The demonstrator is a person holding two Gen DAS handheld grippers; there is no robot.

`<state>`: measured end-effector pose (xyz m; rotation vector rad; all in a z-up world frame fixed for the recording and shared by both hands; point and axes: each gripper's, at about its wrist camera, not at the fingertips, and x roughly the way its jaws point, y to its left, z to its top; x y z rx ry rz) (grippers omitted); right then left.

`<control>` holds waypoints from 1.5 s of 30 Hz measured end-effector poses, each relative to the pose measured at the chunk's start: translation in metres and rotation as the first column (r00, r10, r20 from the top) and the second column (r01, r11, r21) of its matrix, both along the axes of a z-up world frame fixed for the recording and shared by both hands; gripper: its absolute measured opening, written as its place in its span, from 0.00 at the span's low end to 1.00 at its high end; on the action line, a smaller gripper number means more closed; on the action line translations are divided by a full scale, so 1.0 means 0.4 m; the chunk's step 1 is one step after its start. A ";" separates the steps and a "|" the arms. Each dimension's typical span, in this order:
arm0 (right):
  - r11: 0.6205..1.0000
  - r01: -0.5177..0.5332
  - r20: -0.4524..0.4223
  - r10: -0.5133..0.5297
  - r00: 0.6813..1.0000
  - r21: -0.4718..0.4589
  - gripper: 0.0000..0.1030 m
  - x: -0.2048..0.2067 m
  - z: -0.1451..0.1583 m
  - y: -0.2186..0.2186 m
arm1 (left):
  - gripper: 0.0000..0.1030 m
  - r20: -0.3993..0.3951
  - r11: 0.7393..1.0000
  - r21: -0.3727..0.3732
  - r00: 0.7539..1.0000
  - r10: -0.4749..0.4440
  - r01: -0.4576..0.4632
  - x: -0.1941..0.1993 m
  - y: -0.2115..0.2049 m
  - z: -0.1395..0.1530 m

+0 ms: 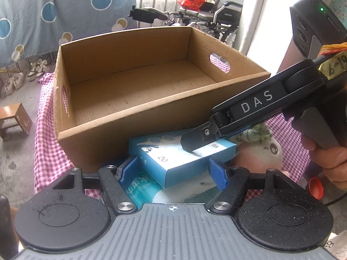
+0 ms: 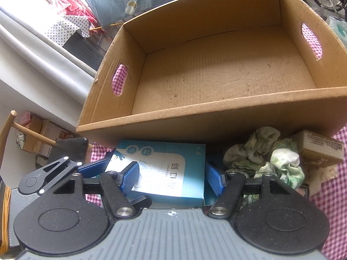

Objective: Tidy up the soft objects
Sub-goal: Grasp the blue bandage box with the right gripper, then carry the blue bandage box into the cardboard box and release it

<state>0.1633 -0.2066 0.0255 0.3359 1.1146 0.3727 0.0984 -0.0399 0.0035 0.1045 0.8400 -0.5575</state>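
An empty cardboard box (image 1: pixel 138 95) with cut-out handles stands on a pink checked cloth; it also shows in the right wrist view (image 2: pixel 216 75). In front of it a blue plaster box (image 1: pixel 182 158) lies on a wet-wipes pack (image 1: pixel 143 188). My left gripper (image 1: pixel 173 171) is open, one blue pad on each side of the blue box. My right gripper (image 2: pixel 172 179) is open over the same blue box (image 2: pixel 169 169), and its tip (image 1: pixel 193 143) touches the box top. A crumpled green-white cloth (image 2: pixel 271 158) lies to the right.
A small tan carton (image 2: pixel 321 149) lies beside the cloth. A pale plush with a drawn face (image 1: pixel 266 151) lies under the right gripper. A wooden stool (image 1: pixel 15 119), shoes and a wheelchair (image 1: pixel 216 15) stand beyond the table.
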 end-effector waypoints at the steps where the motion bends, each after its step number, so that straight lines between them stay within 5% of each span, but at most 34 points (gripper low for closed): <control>1: 1.000 -0.006 0.008 0.006 1.000 0.011 0.69 -0.005 0.006 0.002 | 0.69 0.002 1.000 -0.004 1.000 0.003 -0.003 -0.004 0.006 0.005; 8: 0.994 -0.067 0.072 0.062 0.996 0.083 0.69 -0.041 0.032 0.019 | 0.69 -0.002 0.999 0.006 0.999 0.047 -0.047 -0.045 0.063 0.028; 31: 0.998 -0.047 0.215 0.036 0.976 0.047 0.48 -0.104 0.060 0.022 | 0.69 0.063 0.991 0.097 0.995 0.083 -0.089 -0.075 0.044 0.027; 45: 0.996 -0.082 0.427 0.063 0.902 0.028 0.48 -0.141 0.243 0.010 | 0.70 0.271 0.988 0.078 0.957 0.105 -0.130 -0.125 0.023 0.174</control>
